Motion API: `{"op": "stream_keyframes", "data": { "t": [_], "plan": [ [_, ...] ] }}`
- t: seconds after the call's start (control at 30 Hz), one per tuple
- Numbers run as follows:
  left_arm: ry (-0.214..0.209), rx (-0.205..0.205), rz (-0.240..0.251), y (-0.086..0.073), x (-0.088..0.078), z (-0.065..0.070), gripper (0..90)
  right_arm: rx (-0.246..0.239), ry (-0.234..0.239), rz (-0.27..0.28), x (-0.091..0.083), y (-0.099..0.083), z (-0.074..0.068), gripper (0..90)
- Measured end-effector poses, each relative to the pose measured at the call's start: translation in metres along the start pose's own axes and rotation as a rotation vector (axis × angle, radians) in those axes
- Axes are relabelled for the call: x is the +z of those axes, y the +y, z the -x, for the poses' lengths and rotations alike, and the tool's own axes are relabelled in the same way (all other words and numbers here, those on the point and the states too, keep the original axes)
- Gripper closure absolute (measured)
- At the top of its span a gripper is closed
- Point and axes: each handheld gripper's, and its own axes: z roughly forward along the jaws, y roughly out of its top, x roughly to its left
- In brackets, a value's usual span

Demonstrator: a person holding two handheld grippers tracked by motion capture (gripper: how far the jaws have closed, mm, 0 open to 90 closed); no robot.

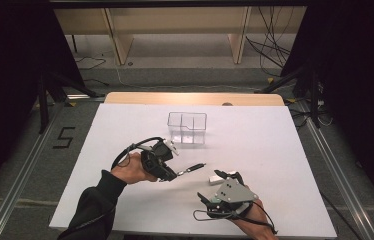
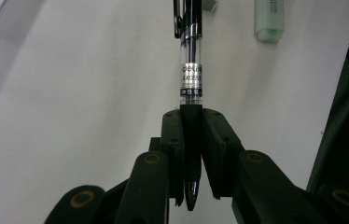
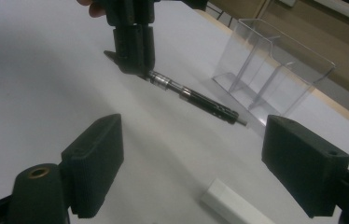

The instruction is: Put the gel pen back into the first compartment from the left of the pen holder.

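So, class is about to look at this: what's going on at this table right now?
A person works at a white table with a gripper in each hand. The left gripper is clamped on a pen by its grip end and holds it clear of the table. The right gripper hangs open and empty over a small white object lying on the table. A clear divided organiser stands empty farther back.

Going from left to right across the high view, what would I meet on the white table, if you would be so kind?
Left tongs → pen → white stick → right tongs; the clear organiser overlaps, farther back.
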Motion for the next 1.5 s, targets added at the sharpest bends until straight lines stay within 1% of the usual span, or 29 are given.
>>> {"op": "stream_keyframes", "data": {
  "t": [0.1, 0.13, 0.2, 0.23, 0.27, 0.37, 0.47, 0.57, 0.67, 0.7, 0.73, 0.77, 0.8, 0.83, 0.87, 0.9, 0.93, 1.03, 1.07, 1.13, 1.17, 1.2, 1.23, 1.27, 1.3, 1.33, 1.4, 1.43, 1.5],
  "plan": [
    [-0.014, 0.011, -0.006, 0.001, 0.001, 0.001, 79.1, -0.051, 0.007, -0.012, 0.007, 0.004, -0.005, 22.1],
    [-0.012, 0.012, -0.009, 0.001, 0.002, 0.001, 79.1, -0.070, 0.010, -0.018, 0.010, 0.004, -0.008, 22.1],
    [-0.016, 0.025, -0.029, 0.001, 0.002, 0.003, 79.1, -0.124, -0.008, -0.031, 0.014, 0.006, -0.013, 22.8],
    [-0.021, 0.023, -0.024, 0.001, 0.002, 0.004, 79.1, -0.151, -0.012, -0.034, 0.016, 0.006, -0.015, 23.5],
    [-0.022, 0.031, -0.031, 0.001, 0.001, 0.005, 79.1, -0.173, -0.014, -0.035, 0.017, 0.007, -0.018, 24.0],
    [-0.025, 0.032, -0.038, 0.002, 0.000, 0.007, 79.1, -0.218, -0.020, -0.041, 0.022, 0.010, -0.023, 24.9],
    [-0.027, 0.033, -0.040, 0.003, 0.000, 0.010, 79.1, -0.262, -0.035, -0.046, 0.026, 0.012, -0.027, 26.4],
    [-0.024, 0.045, -0.048, 0.004, -0.002, 0.013, 79.0, -0.315, -0.057, -0.052, 0.030, 0.013, -0.031, 29.5],
    [-0.022, 0.049, -0.046, 0.004, -0.003, 0.016, 79.1, -0.369, -0.081, -0.061, 0.034, 0.013, -0.036, 33.5],
    [-0.023, 0.052, -0.048, 0.005, -0.003, 0.016, 79.1, -0.392, -0.088, -0.072, 0.035, 0.014, -0.037, 34.9],
    [-0.022, 0.051, -0.050, 0.005, -0.003, 0.017, 79.1, -0.403, -0.098, -0.078, 0.036, 0.013, -0.040, 36.7],
    [-0.022, 0.050, -0.052, 0.005, -0.003, 0.017, 79.1, -0.429, -0.097, -0.087, 0.038, 0.013, -0.041, 38.5],
    [-0.021, 0.050, -0.054, 0.005, -0.002, 0.018, 79.0, -0.455, -0.108, -0.089, 0.039, 0.013, -0.043, 40.3],
    [-0.025, 0.060, -0.067, 0.005, -0.002, 0.018, 79.1, -0.481, -0.113, -0.101, 0.040, 0.013, -0.044, 42.3],
    [-0.022, 0.057, -0.064, 0.005, -0.001, 0.019, 79.1, -0.495, -0.126, -0.099, 0.042, 0.013, -0.046, 44.0],
    [-0.025, 0.060, -0.071, 0.005, -0.001, 0.019, 79.1, -0.512, -0.128, -0.106, 0.043, 0.014, -0.048, 45.4],
    [-0.023, 0.062, -0.073, 0.005, 0.000, 0.020, 79.1, -0.540, -0.131, -0.110, 0.044, 0.014, -0.049, 46.7],
    [-0.024, 0.067, -0.082, 0.006, 0.000, 0.021, 79.1, -0.602, -0.144, -0.118, 0.049, 0.016, -0.052, 51.3],
    [-0.025, 0.066, -0.081, 0.006, 0.000, 0.021, 79.1, -0.611, -0.152, -0.128, 0.050, 0.016, -0.053, 52.8],
    [-0.023, 0.065, -0.082, 0.006, 0.000, 0.021, 79.1, -0.645, -0.158, -0.133, 0.052, 0.016, -0.055, 55.8],
    [-0.022, 0.069, -0.088, 0.006, -0.001, 0.021, 79.1, -0.647, -0.160, -0.136, 0.053, 0.016, -0.056, 57.4],
    [-0.022, 0.067, -0.088, 0.006, -0.001, 0.022, 79.1, -0.659, -0.164, -0.134, 0.055, 0.016, -0.057, 58.9],
    [-0.022, 0.075, -0.094, 0.006, -0.001, 0.022, 79.1, -0.669, -0.160, -0.144, 0.056, 0.017, -0.059, 60.1],
    [-0.021, 0.075, -0.093, 0.006, -0.001, 0.022, 79.0, -0.667, -0.160, -0.149, 0.057, 0.016, -0.060, 61.5],
    [-0.020, 0.069, -0.090, 0.006, -0.001, 0.023, 79.1, -0.680, -0.160, -0.154, 0.058, 0.016, -0.061, 63.0],
    [-0.023, 0.073, -0.094, 0.006, -0.001, 0.023, 79.1, -0.707, -0.173, -0.152, 0.059, 0.016, -0.062, 64.2],
    [-0.023, 0.073, -0.096, 0.006, -0.001, 0.023, 79.1, -0.722, -0.180, -0.155, 0.061, 0.015, -0.063, 66.0],
    [-0.024, 0.077, -0.102, 0.006, -0.001, 0.023, 79.0, -0.738, -0.185, -0.155, 0.061, 0.015, -0.063, 66.9],
    [-0.023, 0.077, -0.104, 0.006, 0.000, 0.024, 79.1, -0.746, -0.188, -0.160, 0.062, 0.015, -0.064, 68.9]
  ]
}}
